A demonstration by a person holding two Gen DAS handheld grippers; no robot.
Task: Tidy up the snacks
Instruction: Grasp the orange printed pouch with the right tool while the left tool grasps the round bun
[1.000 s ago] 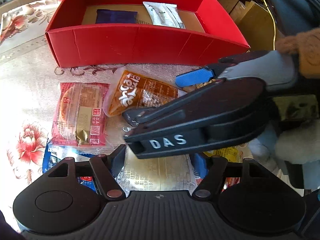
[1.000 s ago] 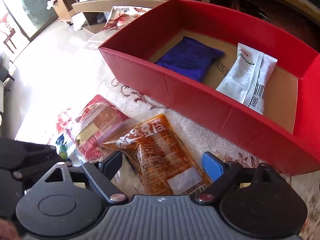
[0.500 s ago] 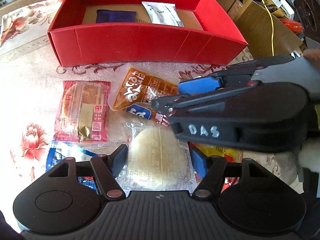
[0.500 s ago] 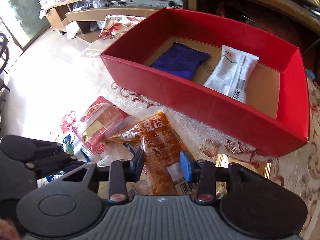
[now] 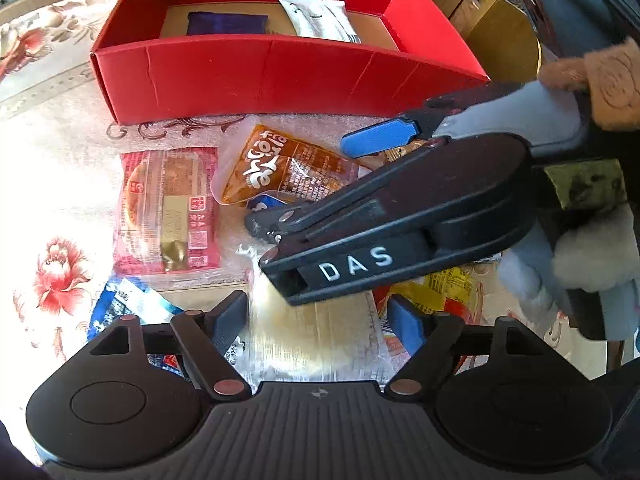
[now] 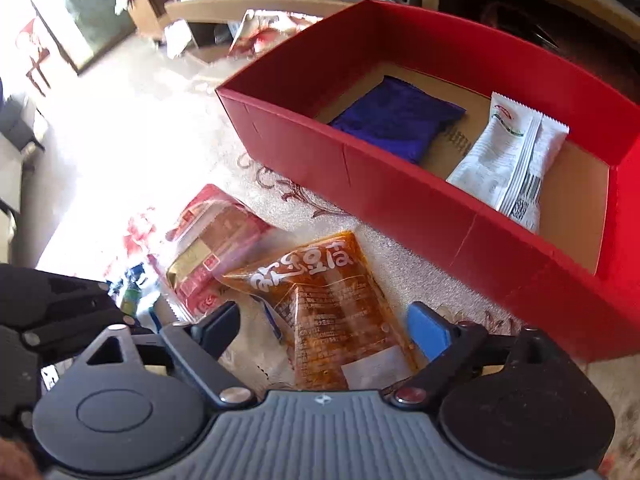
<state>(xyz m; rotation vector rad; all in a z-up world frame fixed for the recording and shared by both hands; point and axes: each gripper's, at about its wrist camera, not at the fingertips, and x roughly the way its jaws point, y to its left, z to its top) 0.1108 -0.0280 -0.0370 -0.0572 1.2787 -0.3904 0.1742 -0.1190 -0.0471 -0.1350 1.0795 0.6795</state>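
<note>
Right gripper [image 6: 322, 322] is hovering low with its jaws spread wide, the black finger and the blue-padded finger straddling the orange transparent sauce-snack pouch with white lettering [image 6: 320, 296], one on either side, neither pad touching it. That pouch is lying flat on the floral-patterned tablecloth [image 6: 132, 168], just in front of the near wall of the red rectangular cardboard box [image 6: 400, 192].

Left gripper [image 5: 316, 320] is also standing open, its two fingers sitting on either side of the clear-wrapped pale round flatbread pack [image 5: 312, 332], which is looking blurred at its upper edge. In the left wrist view the right gripper's black body marked "DAS" [image 5: 400, 232] is crossing over the middle of the pile, its blue pad showing just beyond the orange pouch.

Left of the orange pouch, the red-and-gold wrapped pastry packet [image 5: 168, 208] is lying flat, nearly touching it. A blue-and-white crinkled wrapper [image 5: 124, 304] is peeking out nearer the left edge of the cloth, and a yellow-and-red packet [image 5: 444, 284] is showing under the right gripper's body.

Inside the box, a dark purple foil packet [image 6: 400, 124] is resting toward the left end and a white sachet with a barcode [image 6: 508, 160] is lying to its right, the two apart on the brown cardboard floor.
</note>
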